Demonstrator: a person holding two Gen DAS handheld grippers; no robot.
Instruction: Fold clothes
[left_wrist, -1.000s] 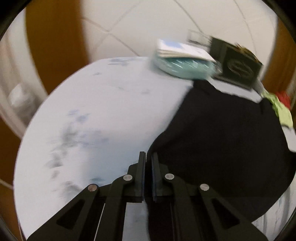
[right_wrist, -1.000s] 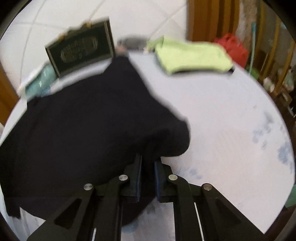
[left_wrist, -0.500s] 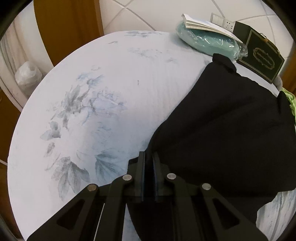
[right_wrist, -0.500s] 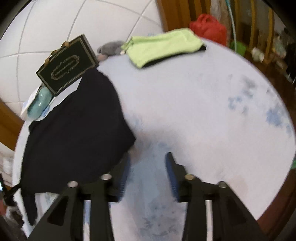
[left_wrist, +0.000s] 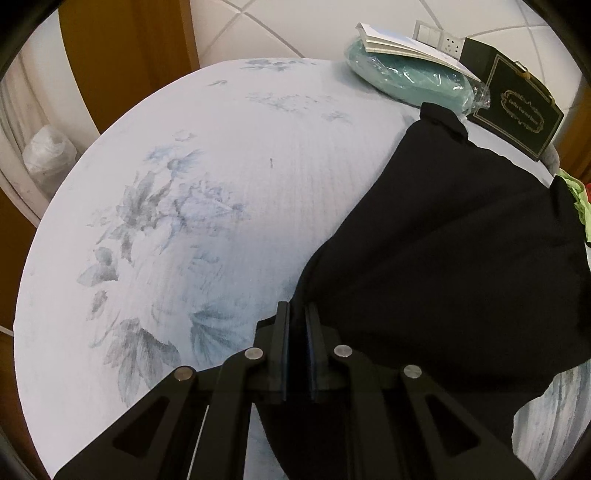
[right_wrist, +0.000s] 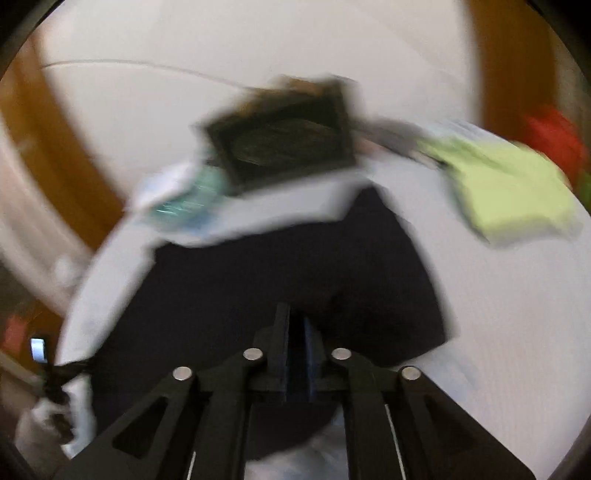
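A black garment (left_wrist: 443, 258) lies spread on a pale floral bedsheet (left_wrist: 184, 184). My left gripper (left_wrist: 296, 308) is shut on its near left edge, and cloth hangs down below the fingers. The right wrist view is smeared by motion. There my right gripper (right_wrist: 295, 314) hovers over the near part of the black garment (right_wrist: 277, 277). Its jaws are closing and stand almost together. The blur hides whether any cloth sits between them.
At the far edge lie a teal wrapped package (left_wrist: 406, 77) with papers on top and a dark green gift box (left_wrist: 517, 107). A folded lime-green garment (right_wrist: 513, 192) lies at the right, with something red (right_wrist: 554, 136) behind it. Wooden furniture borders the bed.
The right gripper let go of the garment's corner, opened wide, then swung back over the cloth with its jaws narrowed. The left gripper sank a little, still pinching the edge.
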